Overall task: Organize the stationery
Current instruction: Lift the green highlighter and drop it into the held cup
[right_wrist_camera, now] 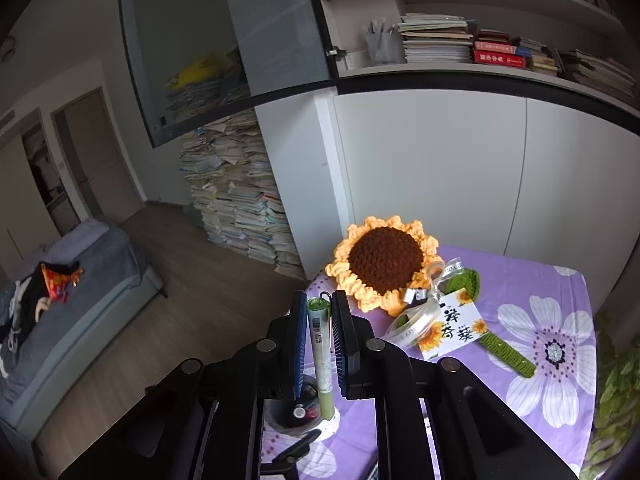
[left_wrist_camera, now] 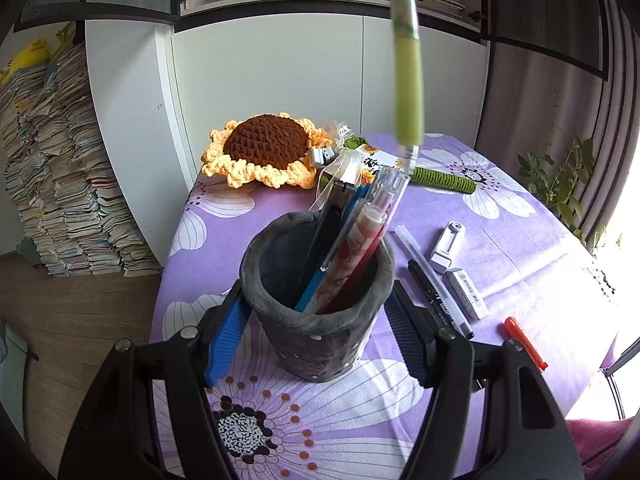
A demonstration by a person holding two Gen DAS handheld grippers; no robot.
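Observation:
A grey felt pen holder (left_wrist_camera: 316, 304) stands on the purple flowered tablecloth (left_wrist_camera: 280, 412) with several pens (left_wrist_camera: 352, 248) leaning in it. My left gripper (left_wrist_camera: 316, 328) has its blue pads on both sides of the holder and grips it. My right gripper (right_wrist_camera: 320, 316) is shut on a green pen (right_wrist_camera: 318, 344) held upright, tip down, above the holder (right_wrist_camera: 292, 412). The same green pen (left_wrist_camera: 408, 80) hangs from above in the left wrist view, its tip just over the pens in the holder.
On the cloth right of the holder lie a white pen (left_wrist_camera: 420, 256), a black marker (left_wrist_camera: 440, 300), an eraser (left_wrist_camera: 466, 292), a white correction tape (left_wrist_camera: 448, 246) and an orange pen (left_wrist_camera: 524, 342). A crochet sunflower (left_wrist_camera: 264, 148) with a card lies at the back. White cabinets stand behind.

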